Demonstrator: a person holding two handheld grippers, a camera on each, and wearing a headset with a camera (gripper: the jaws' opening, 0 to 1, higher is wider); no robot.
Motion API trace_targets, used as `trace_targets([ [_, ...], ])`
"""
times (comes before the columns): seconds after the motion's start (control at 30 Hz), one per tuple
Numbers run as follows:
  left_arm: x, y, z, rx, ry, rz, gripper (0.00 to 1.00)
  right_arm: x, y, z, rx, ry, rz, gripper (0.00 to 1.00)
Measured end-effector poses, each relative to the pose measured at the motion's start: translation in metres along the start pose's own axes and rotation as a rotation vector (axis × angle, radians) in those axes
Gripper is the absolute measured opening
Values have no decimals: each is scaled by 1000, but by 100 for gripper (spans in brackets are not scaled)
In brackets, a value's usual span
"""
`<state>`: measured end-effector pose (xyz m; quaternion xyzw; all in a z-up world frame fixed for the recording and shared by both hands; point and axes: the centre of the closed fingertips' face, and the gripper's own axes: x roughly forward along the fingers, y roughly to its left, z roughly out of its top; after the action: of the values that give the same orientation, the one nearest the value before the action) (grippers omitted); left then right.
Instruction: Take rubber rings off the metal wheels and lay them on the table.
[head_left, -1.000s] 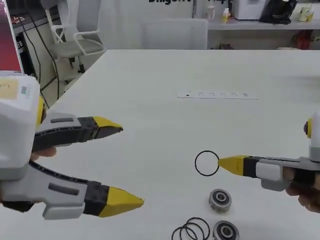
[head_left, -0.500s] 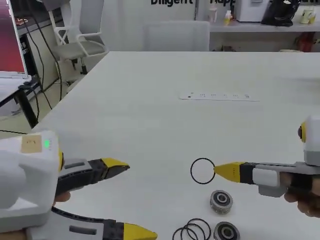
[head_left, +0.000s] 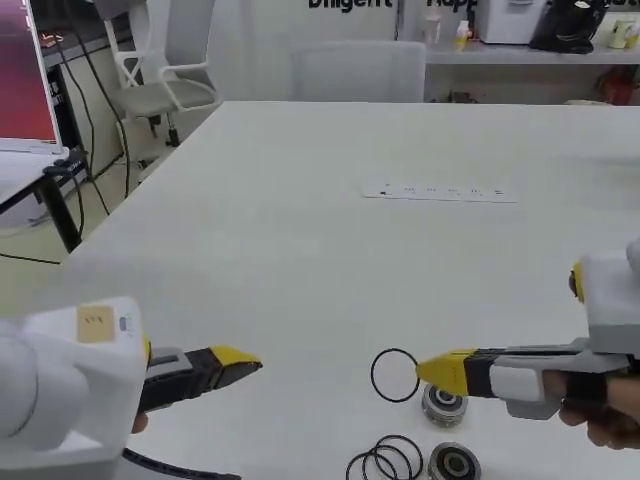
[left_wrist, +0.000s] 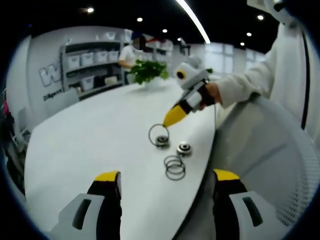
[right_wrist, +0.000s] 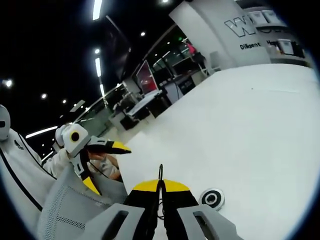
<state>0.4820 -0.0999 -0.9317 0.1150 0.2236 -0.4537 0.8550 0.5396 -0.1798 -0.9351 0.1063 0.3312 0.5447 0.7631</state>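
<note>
left tongs: mine, at 7 o'clock in the head view, by the near edge of the desk. The jaws are spread wide with nothing between them.
loose rings: a small pile of thin black rubber rings. They overlap and lie flat on the desk at 6 o'clock, close to the near edge.
near wheel: a metal wheel lying flat just at 3 o'clock of the pile. I cannot tell whether it touches the rings.
far wheel: a second metal wheel, at 12 o'clock of the near wheel and a little apart from it. It is partly covered by the yellow tips of my right tongs.
right tongs: they reach in from 3 o'clock with the jaws pinched narrow on a single rubber ring. In the right gripper view the two yellow tips meet.
held ring: thin and black, it stands upright and sticks out at 9 o'clock from the tips, clear of the loose rings. Its lower edge is near the far wheel, and I cannot tell whether it touches the wheel or the desk. In the right gripper view it shows edge-on as a dark line between the jaws.
white strip: flat on the desk at 12 o'clock of the wheels, well apart from them.
pale chair: its back stands at the desk's far edge, at 12 o'clock.
office chair: at 11 o'clock, off the desk's far left corner.
shelf: along the far wall at 1 o'clock, with small items I cannot make out.
</note>
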Motion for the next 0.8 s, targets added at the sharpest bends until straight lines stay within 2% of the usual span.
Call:
trace_targets([
  [0.2, 0, 0, -1, -3, 2, 1, 74, 4, 1, -8, -6, 35, 1, 0],
  [0.4, 2, -3, -6, 8, 28, -8, 74, 9, 4, -19, -15, 81, 9, 0],
  [0.57, 2, -3, -7, 6, 31, -7, 74, 12, 6, -29, -21, 126, 23, 0],
  [0.63, 2, -3, -8, 5, 33, -7, 74, 13, 7, -35, -4, 152, 44, 0],
  [0.8, 2, -3, -8, 1, 32, -2, 73, 14, 7, -41, -7, 175, 44, 0],
])
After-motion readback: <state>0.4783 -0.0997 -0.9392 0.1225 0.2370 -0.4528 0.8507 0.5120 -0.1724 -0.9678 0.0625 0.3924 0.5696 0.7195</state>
